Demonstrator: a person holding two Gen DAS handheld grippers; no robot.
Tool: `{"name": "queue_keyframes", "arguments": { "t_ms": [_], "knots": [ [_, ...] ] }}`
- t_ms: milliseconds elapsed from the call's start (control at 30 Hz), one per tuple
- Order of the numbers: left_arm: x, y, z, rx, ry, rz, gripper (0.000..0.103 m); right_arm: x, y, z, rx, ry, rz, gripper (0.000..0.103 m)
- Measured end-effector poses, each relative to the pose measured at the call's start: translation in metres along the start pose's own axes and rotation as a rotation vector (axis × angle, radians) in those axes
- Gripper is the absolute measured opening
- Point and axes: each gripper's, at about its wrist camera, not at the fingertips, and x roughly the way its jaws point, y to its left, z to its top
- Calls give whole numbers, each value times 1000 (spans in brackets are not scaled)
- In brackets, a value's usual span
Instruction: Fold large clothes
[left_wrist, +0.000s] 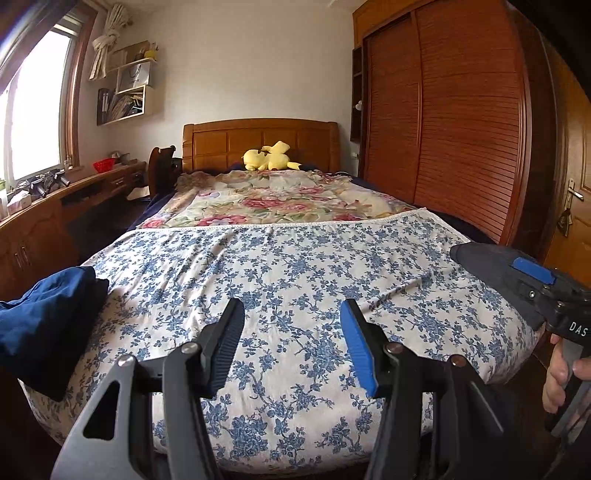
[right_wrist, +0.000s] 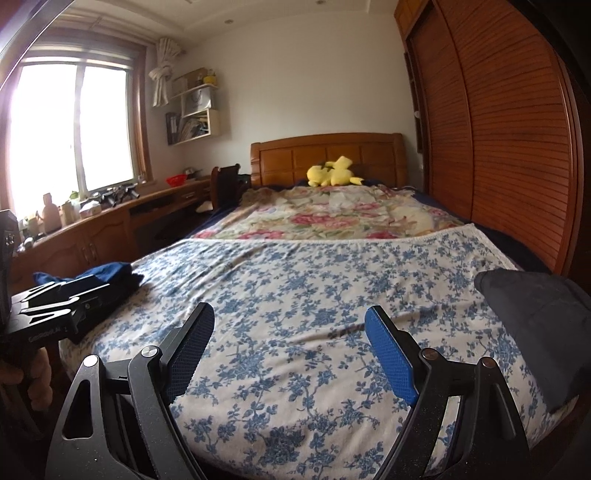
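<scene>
A blue-flowered white sheet (left_wrist: 295, 266) (right_wrist: 314, 280) covers the near half of the bed, lying flat. A folded pile of dark blue clothes (left_wrist: 48, 317) (right_wrist: 110, 275) rests at its left edge. A dark grey garment (right_wrist: 535, 325) (left_wrist: 476, 253) lies at the right edge. My left gripper (left_wrist: 291, 332) hangs open above the sheet with nothing between its fingers. My right gripper (right_wrist: 291, 332) is open wider, also empty, over the sheet's near part. In the left wrist view a hand (left_wrist: 561, 373) holds the right gripper beside the grey garment, one blue pad (left_wrist: 532, 269) showing.
A pink-flowered quilt (left_wrist: 280, 199) covers the far half of the bed, with a yellow plush toy (left_wrist: 269, 157) by the wooden headboard (left_wrist: 258, 140). A slatted wardrobe (left_wrist: 461, 129) lines the right side; a desk (right_wrist: 110, 218) under the window runs along the left.
</scene>
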Motion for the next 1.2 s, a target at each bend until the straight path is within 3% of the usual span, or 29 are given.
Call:
{"name": "queue_keyframes", "arguments": {
  "t_ms": [1200],
  "knots": [
    [-9,-1,0,-4,-20,-2,53,1,2,-6,12,-1,-4,85]
  ]
}}
